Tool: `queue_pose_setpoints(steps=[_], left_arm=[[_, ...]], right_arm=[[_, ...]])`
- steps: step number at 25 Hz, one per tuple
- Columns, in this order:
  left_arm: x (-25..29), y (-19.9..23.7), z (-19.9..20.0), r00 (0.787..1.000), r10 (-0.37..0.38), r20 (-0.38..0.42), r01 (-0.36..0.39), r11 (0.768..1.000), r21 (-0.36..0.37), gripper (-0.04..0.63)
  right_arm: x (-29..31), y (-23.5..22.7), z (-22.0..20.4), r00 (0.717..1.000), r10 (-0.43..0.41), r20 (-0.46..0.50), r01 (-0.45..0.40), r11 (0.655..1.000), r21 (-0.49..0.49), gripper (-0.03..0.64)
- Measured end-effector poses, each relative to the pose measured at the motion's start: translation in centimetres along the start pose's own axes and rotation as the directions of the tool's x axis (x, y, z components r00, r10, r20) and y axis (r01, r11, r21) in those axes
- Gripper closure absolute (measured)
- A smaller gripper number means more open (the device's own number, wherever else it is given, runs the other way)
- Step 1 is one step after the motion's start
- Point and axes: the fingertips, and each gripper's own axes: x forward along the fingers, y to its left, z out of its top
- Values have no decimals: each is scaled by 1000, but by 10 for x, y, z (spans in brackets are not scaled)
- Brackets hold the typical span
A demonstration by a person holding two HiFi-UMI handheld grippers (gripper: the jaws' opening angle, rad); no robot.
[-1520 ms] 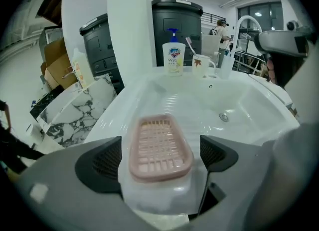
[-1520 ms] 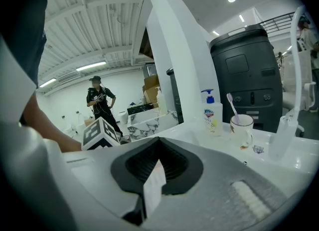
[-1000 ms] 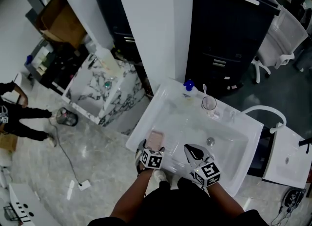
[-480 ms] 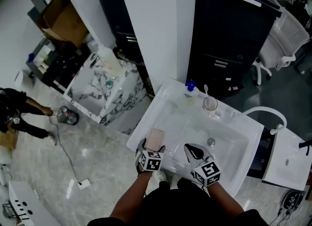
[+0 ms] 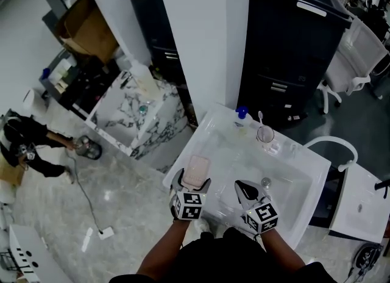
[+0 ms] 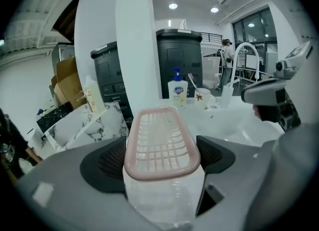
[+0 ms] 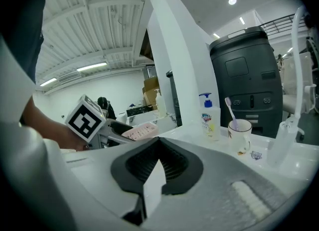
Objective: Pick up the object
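A pink slotted soap dish [image 6: 160, 145] on a clear base sits clamped between the dark pads of my left gripper [image 6: 162, 158]. In the head view the soap dish [image 5: 196, 171] is held over the front left rim of the white sink [image 5: 304, 154], with the left gripper [image 5: 191, 185] behind it. My right gripper [image 5: 245, 190] hovers over the basin's front, jaws together and nothing between them. In the right gripper view its pads [image 7: 158, 164] meet, and the pink dish [image 7: 140, 132] shows at the left.
A soap pump bottle [image 5: 241, 116] and a mug [image 5: 264, 134] with a toothbrush stand on the sink's back rim. A curved faucet [image 5: 332, 143] rises at the right. A marble-patterned cabinet [image 5: 137, 114] and a white pillar [image 5: 201, 32] stand behind; a person [image 5: 24, 144] crouches far left.
Both grippers and the held soap dish have shifted slightly up and forward over the sink. The person at far left has moved.
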Motion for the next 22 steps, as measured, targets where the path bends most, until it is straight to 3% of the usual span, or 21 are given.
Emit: queue_pose_setpoints(steps=[7,13,22], left_arm=[[-31,10,53,987,26,159,-23,999,-22,133],[-56,21,91,957,63,283,-54,998,-41,133],[-87,24,138,899,73,431,-54,997,-55,133]], right_arm=[[-5,-8,16,999,-28,38,29,999,-29,614],[-15,-16,54,988,-78,135,88,994,-68,614],[-38,-13,125,938,-126,324,192,965,-181,614]])
